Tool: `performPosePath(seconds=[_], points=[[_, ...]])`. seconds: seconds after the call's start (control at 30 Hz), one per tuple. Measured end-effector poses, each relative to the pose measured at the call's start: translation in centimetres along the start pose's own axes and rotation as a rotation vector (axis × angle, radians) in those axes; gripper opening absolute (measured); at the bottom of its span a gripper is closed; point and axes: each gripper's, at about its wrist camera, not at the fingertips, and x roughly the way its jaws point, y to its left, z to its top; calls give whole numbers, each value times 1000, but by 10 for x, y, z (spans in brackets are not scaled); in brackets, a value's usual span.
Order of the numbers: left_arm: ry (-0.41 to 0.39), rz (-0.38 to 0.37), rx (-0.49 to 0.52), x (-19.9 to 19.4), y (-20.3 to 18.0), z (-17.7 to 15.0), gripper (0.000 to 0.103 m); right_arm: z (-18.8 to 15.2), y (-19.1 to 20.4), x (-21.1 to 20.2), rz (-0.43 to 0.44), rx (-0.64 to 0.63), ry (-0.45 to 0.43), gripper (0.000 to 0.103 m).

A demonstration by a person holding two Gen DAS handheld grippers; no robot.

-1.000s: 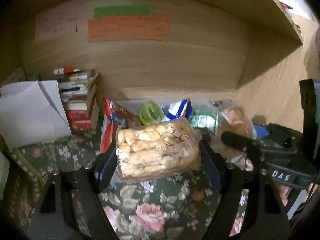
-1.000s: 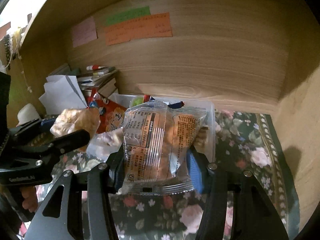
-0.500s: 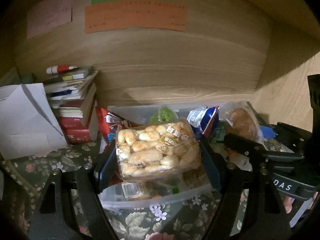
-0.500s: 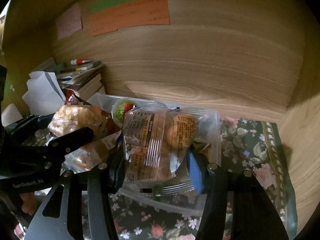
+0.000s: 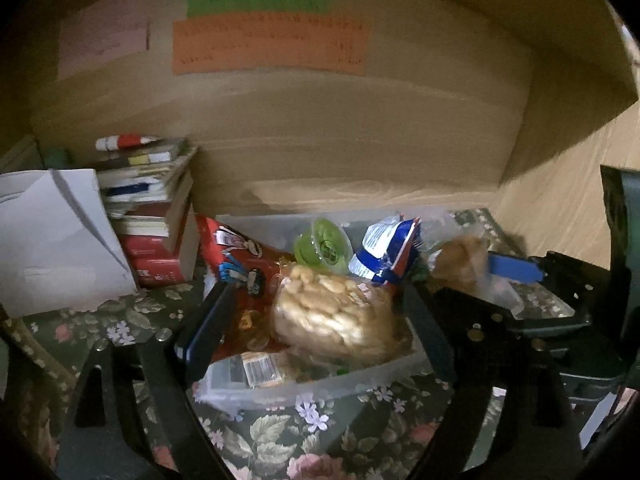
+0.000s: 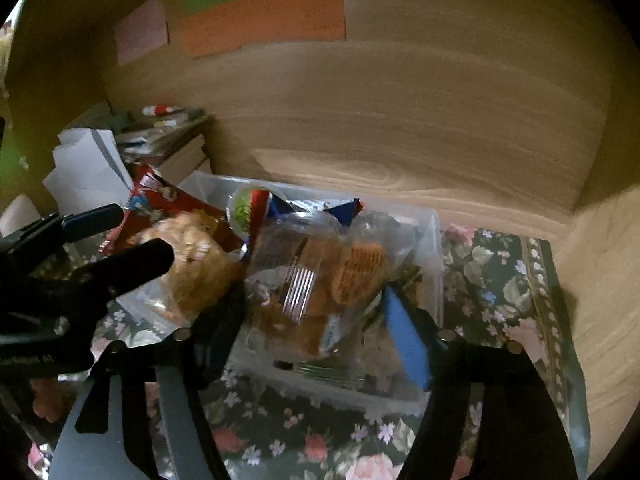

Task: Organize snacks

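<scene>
A clear plastic bin (image 5: 320, 390) (image 6: 434, 240) stands on the floral cloth and holds several snacks. My left gripper (image 5: 312, 320) is open over the bin; the clear pack of peanut biscuits (image 5: 336, 316) lies loose between its fingers, on the other snacks. My right gripper (image 6: 320, 320) is open too; the clear bag of orange cakes (image 6: 324, 276) lies in the bin between its fingers. In the bin are also a red snack bag (image 5: 240, 264), a green jelly cup (image 5: 324, 244) and a blue-white bag (image 5: 388, 248). The left gripper shows at the left of the right wrist view (image 6: 120, 236).
The bin stands in a wooden alcove with coloured paper notes (image 5: 272, 44) on its back wall. A stack of books (image 5: 156, 216) and white paper (image 5: 52, 240) are to the left. The floral cloth (image 6: 512, 280) lies bare to the right of the bin.
Both grippers moved over the bin, opened and let go of their packs. The biscuit pack and the cake bag have dropped into the bin.
</scene>
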Motion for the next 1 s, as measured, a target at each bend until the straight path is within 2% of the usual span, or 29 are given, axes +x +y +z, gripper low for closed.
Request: performPosePath(seconds=[0.13, 0.57, 0.77, 1.0], points=[[-63, 0, -17, -35, 2, 2, 87, 1, 5, -36, -18, -7, -71, 68], [-376, 39, 2, -185, -10, -12, 89, -17, 47, -182, -19, 4, -371, 68], [-443, 44, 20, -225, -20, -27, 92, -32, 66, -218, -36, 7, -446, 70], [-466, 52, 37, -248, -28, -41, 99, -42, 78, -230, -46, 6, -472, 83]])
